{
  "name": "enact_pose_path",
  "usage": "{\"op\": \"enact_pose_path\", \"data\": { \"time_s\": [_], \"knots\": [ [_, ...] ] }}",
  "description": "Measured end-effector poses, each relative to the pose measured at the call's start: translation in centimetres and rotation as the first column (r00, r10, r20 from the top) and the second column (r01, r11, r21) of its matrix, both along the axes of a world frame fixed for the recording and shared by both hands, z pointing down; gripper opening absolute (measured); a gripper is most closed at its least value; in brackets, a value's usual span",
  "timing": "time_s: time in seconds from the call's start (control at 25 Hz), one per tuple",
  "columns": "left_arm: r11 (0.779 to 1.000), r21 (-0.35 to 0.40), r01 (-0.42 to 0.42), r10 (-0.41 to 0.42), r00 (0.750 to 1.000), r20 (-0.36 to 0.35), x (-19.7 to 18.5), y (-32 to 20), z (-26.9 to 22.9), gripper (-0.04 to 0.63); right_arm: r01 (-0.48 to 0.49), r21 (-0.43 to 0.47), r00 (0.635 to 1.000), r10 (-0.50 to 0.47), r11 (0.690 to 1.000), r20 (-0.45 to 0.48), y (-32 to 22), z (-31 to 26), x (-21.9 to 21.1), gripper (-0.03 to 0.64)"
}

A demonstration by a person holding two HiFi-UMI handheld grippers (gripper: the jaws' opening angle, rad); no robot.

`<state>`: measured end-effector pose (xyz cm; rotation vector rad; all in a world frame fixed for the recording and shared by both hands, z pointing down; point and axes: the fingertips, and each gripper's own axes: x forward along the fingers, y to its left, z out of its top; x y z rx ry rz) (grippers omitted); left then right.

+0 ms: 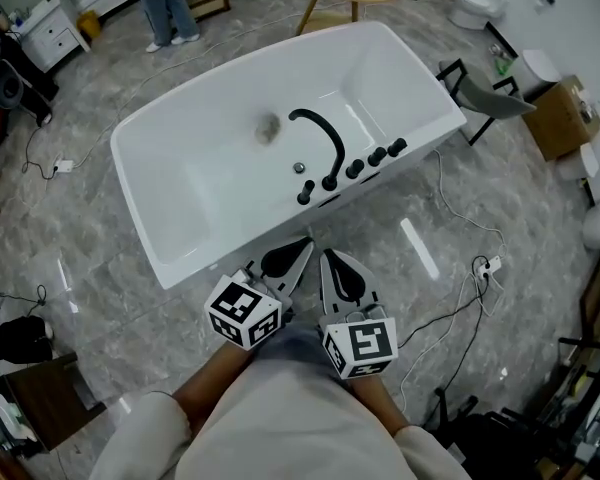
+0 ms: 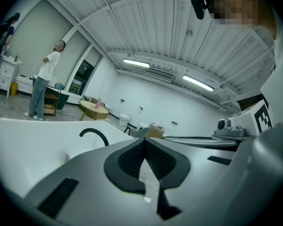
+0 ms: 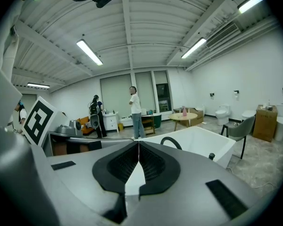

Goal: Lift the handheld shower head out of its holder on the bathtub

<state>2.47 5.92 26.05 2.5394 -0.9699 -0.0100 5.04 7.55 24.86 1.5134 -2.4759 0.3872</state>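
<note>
A white freestanding bathtub [image 1: 180,203] stood on the grey marbled floor [image 1: 90,268], with a grey chair [image 1: 490,98] and a white cable [image 1: 460,218] to its right. The tub held only a drain [image 1: 268,128]. A black arched spout [image 1: 320,133] rose beside the row of black fittings [image 1: 355,168] on the tub's near rim; the black handheld shower head could not be singled out among them. The left hand-held gripper [image 1: 302,245] and the right hand-held gripper [image 1: 328,258], both closed on nothing, were short of the rim.

Probably a showroom-like test lab: a freestanding bathtub [image 1: 190,188], a toilet [image 1: 475,6] and trailing cables [image 1: 442,190].
</note>
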Motion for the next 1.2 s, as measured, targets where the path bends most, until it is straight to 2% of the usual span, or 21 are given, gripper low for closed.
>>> {"op": "enact_pose_path", "data": {
  "time_s": [0.16, 0.32, 0.76, 1.0, 1.2],
  "knots": [
    [0.999, 0.039, -0.001, 0.002, 1.0, -0.022, -1.6, -2.1, -0.7, 0.006, -0.035, 0.027, 0.999, 0.035, 0.999, -0.009, -2.2, -0.5, -1.3, 0.018],
    [0.999, 0.036, 0.004, -0.003, 1.0, -0.029, -2.6, -3.2, -0.4, 0.006, -0.075, 0.041, 0.997, 0.076, 0.996, -0.026, -3.2, -0.5, -1.6, 0.018],
    [1.0, 0.008, 0.001, -0.001, 1.0, -0.012, -2.6, -5.0, 1.4, 0.006, -0.065, -0.007, 0.998, 0.065, 0.998, -0.001, -5.6, 2.0, -2.5, 0.02],
    [0.998, -0.011, 0.063, -0.063, 0.998, 0.006, -2.4, -6.7, 2.8, 0.005, -0.032, -0.036, 0.999, 0.033, 0.999, 0.002, -7.1, 3.6, -2.2, 0.02],
    [0.997, -0.05, 0.053, -0.053, 0.999, 0.003, -1.4, -7.6, 4.4, 0.005, -0.036, -0.084, 0.999, 0.037, 0.996, 0.004, -8.6, 5.9, -1.4, 0.02]
  ]
}}
